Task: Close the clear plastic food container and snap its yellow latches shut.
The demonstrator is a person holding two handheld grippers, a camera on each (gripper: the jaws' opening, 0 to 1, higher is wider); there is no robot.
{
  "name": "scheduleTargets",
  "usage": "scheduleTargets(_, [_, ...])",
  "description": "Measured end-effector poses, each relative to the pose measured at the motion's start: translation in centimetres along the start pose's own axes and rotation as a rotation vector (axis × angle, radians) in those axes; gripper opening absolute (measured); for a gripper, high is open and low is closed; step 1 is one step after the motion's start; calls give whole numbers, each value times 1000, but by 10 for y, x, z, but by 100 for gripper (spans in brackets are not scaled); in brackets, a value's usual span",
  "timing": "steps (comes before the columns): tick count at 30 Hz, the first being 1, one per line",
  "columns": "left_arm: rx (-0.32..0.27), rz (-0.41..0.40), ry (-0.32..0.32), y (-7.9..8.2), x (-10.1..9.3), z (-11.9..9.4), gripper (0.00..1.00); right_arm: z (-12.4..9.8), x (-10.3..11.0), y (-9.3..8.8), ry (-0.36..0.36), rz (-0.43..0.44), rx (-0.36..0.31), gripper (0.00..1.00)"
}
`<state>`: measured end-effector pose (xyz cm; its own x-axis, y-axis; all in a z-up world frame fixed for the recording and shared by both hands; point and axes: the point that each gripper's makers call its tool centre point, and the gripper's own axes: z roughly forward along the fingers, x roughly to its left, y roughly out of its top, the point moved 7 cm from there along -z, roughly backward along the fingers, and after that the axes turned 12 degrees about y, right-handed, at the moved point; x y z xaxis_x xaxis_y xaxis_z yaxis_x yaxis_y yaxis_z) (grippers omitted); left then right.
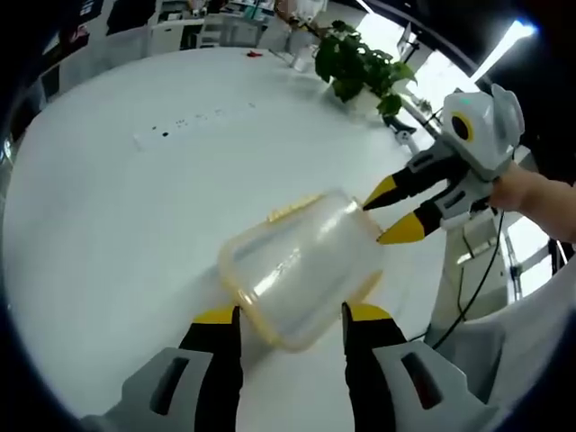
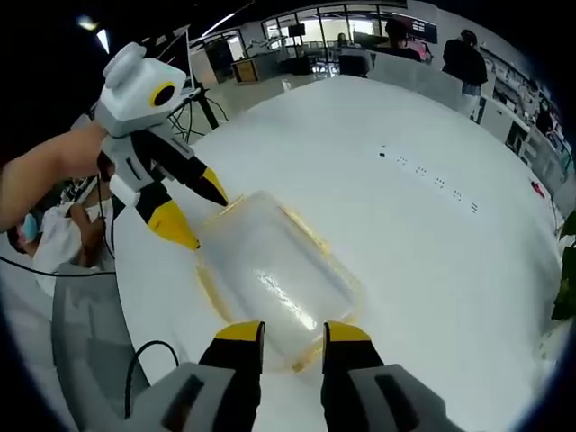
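At lower centre of the left gripper view, the left gripper [image 1: 292,326] is standing with its yellow-tipped jaws spread on either side of the near end of the container [image 1: 301,267], which is lying on the white table [image 1: 108,225]. Toward the right of that frame, the right gripper [image 1: 394,211] is reaching in, its jaws slightly parted at the container's far end; whether they are touching it I cannot tell.

Moving to the right gripper view, the left gripper [image 2: 196,214] is coming in from the upper left, and the container [image 2: 274,270] is sitting mid-frame with the right gripper [image 2: 292,342] spread at its near end.

The lid appears to be sitting on the container already, so closing looks largely done. A yellow latch [image 1: 292,208] is showing along one edge; whether any latch is snapped is unclear, so latching seems to be what is remaining.

Beyond, a power strip [image 1: 193,120] is lying on the table, a plant [image 1: 364,65] is standing at the far edge, and people [image 2: 468,58] are standing in an office-like room.
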<state>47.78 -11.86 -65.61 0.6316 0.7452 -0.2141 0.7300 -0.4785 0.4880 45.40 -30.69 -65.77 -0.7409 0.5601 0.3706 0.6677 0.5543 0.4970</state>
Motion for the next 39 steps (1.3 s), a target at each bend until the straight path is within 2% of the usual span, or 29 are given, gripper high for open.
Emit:
scheduleTargets(6, [-2,52,8,2,-4,-4,40,-3,1,2,3,-38,10,25])
scheduleTargets(8, [-16,80,31,4,-4,-5,40,-4,1,4,9,-52,13,25])
scheduleTargets(13, [-17,150,32,8,-8,-9,39,-8,3,7,5,-102,30,26])
scheduleTargets(17, [-59,157,18,19,-13,-15,41,-6,4,9,15,-126,46,27])
scheduleTargets(20, [-100,228,21,26,-17,-16,42,-6,5,14,5,-168,54,27])
scheduleTargets(23, [-77,265,18,26,-20,-14,43,-6,8,20,6,-203,64,28])
scheduleTargets(25, [-74,309,23,26,-21,-14,43,-6,11,23,9,-231,70,28])
scheduleTargets(29, [-85,339,7,29,-28,-12,45,-3,15,29,32,-258,61,30])
scheduleTargets(33, [-69,404,14,30,-35,-10,45,1,21,33,46,-305,81,30])
scheduleTargets(39, [-63,426,-1,33,-40,-10,43,4,22,36,61,-328,100,27])
